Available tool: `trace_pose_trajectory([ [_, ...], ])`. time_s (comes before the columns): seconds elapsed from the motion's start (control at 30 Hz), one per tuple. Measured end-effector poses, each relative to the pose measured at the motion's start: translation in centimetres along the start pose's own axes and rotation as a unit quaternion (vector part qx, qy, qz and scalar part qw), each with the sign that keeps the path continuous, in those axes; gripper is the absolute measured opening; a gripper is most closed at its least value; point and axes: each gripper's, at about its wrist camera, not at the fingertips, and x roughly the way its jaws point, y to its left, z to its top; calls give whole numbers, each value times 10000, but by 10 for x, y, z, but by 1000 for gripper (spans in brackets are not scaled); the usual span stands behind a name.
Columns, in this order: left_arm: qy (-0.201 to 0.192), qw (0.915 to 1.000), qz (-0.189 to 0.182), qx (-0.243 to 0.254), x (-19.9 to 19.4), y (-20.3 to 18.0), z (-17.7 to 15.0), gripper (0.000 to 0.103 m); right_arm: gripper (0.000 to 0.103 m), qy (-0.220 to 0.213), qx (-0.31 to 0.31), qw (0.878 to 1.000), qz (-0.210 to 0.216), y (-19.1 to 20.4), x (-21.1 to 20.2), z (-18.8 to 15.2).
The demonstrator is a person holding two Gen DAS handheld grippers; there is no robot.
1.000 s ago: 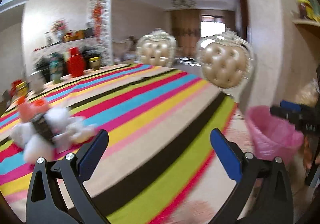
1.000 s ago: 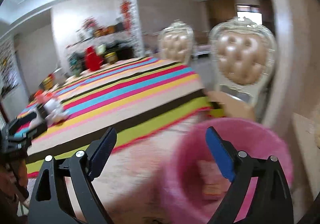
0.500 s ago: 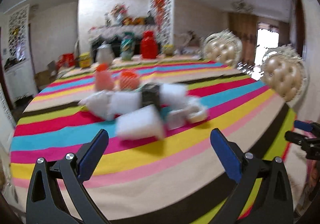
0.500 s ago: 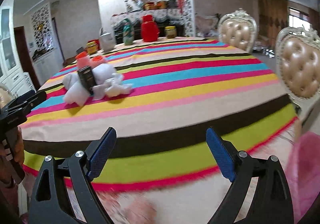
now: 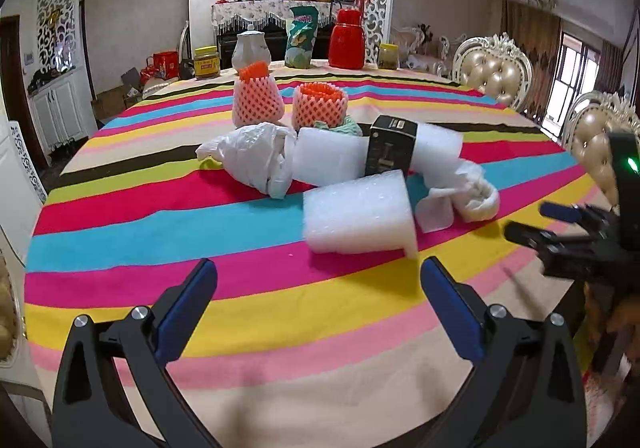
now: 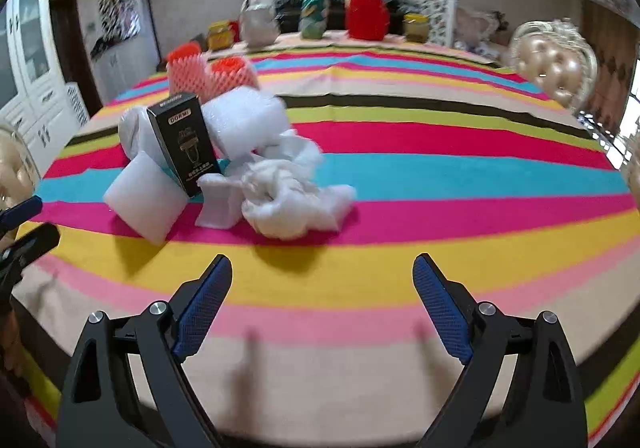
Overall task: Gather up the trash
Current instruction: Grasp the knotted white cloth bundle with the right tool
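A heap of trash lies mid-table on the striped cloth: a white foam block, a black carton, a crumpled white plastic bag, white wrapping and two orange foam nets. My left gripper is open and empty, short of the foam block. My right gripper is open and empty, short of the white wrapping. It also shows at the right edge of the left wrist view.
At the table's far edge stand a red jar, a green bag, a white teapot and yellow jars. Padded chairs stand along the right side. A sideboard lines the back wall.
Both grippers have swung left, from the pink bin and chairs to face the trash heap, and moved closer to it. Both stay open.
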Motion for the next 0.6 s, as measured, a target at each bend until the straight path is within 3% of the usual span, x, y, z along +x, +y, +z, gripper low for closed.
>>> trace_pose_trajectory([
  [0.27,214,9994,-230,-156,11,-1,2,98,84,304,-449,9985,-77,21,41,31],
  [0.33,240,9993,-245,-133,14,-4,5,98,65,375,-423,9984,66,18,45,31],
  [0.37,258,9993,-248,-124,16,-5,7,98,43,421,-370,9984,102,15,45,30],
  [0.6,405,9983,-371,-174,31,-20,23,98,38,-173,-65,9997,173,0,3,19],
])
